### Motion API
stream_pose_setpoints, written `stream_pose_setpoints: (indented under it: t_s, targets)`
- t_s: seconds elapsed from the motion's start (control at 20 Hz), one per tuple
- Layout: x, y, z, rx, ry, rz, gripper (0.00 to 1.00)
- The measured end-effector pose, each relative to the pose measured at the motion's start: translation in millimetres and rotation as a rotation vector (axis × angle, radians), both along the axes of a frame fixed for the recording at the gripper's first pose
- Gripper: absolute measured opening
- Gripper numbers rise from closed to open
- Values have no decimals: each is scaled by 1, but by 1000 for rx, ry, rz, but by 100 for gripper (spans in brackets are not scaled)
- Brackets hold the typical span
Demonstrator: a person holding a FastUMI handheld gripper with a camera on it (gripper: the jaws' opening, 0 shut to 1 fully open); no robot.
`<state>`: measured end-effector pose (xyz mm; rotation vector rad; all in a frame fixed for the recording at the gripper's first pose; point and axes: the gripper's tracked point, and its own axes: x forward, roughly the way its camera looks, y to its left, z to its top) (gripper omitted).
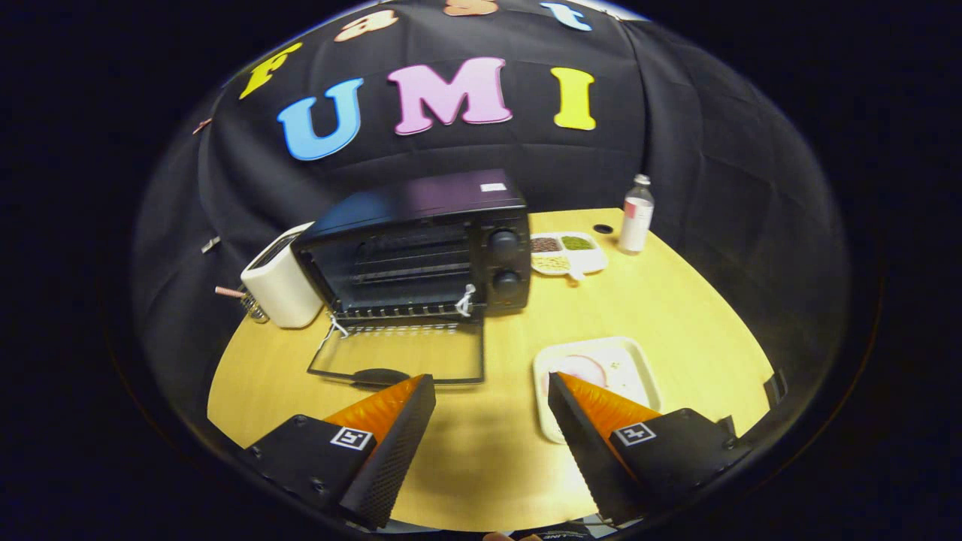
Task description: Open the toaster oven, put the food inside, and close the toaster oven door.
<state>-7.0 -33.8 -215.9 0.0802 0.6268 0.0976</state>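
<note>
One toaster oven (421, 244) stands at the far left-centre of the table (481, 458); it is black and boxy, with two round knobs stacked on its right side and wire racks visible inside; its glass door (402, 359) lies dropped flat on the table toward the near side, its dark handle (379, 376) at the near edge; the oven is open and nothing can be made out on its racks. A white square tray (624, 368) sits near and to the right of the door, holding a pale round slice of food (579, 370) with a pinkish rim and some small crumbs; a divided white dish (569, 254) just right of the oven holds brown, green and pale grains in separate compartments; a small bottle (636, 215) stands upright beyond it; a white toaster (282, 285) touches the oven's left side. The gripper (492, 387) hangs over the near table with its jaws spread wide and empty; the left jaw tip sits just near of the door handle; the right tip overlaps the tray's near-left corner beside the food.
</note>
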Motion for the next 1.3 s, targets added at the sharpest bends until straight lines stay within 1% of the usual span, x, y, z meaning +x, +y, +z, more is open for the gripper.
stream_pose_setpoints:
  t_s: [0.2,0.35,0.55,0.8,1.0,1.15,1.25,1.3]
  targets:
    - [7,-67,-11,57,103,-76,100]
    - [15,-98,-19,113,172,-90,100]
    - [30,-124,-40,131,242,-58,100]
    - [42,-139,-83,139,336,0,100]
    - [51,-150,-114,149,397,2,100]
    - [48,-148,-133,159,443,14,100]
    - [49,-144,-135,167,432,41,99]
    - [43,-140,-135,167,446,59,96]
